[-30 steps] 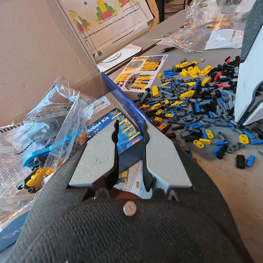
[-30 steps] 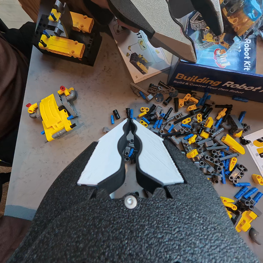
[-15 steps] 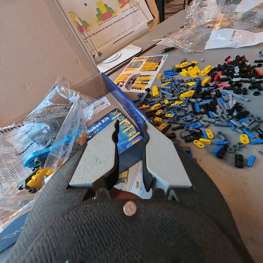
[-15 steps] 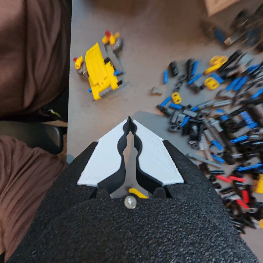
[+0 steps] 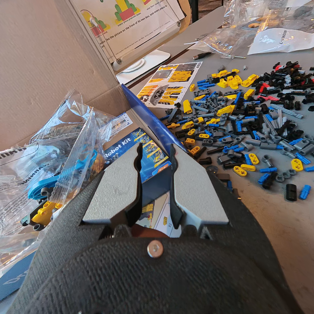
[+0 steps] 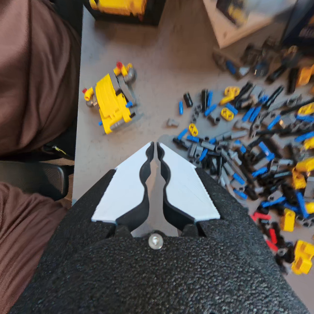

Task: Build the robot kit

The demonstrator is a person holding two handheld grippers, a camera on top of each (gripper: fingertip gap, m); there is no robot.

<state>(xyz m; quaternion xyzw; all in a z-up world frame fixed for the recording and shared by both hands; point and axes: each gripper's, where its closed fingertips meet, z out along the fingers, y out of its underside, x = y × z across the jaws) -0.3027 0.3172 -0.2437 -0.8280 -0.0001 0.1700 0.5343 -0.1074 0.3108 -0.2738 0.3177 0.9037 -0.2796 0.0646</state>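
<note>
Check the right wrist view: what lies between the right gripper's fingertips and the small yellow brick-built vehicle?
Only bare grey tabletop separates right gripper from yellow vehicle, per right wrist view.

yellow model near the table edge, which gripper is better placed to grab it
Probably right. The right gripper hovers over bare table just short of the yellow model, jaws nearly shut and empty. The left gripper sits open over the box, away from it.
</note>
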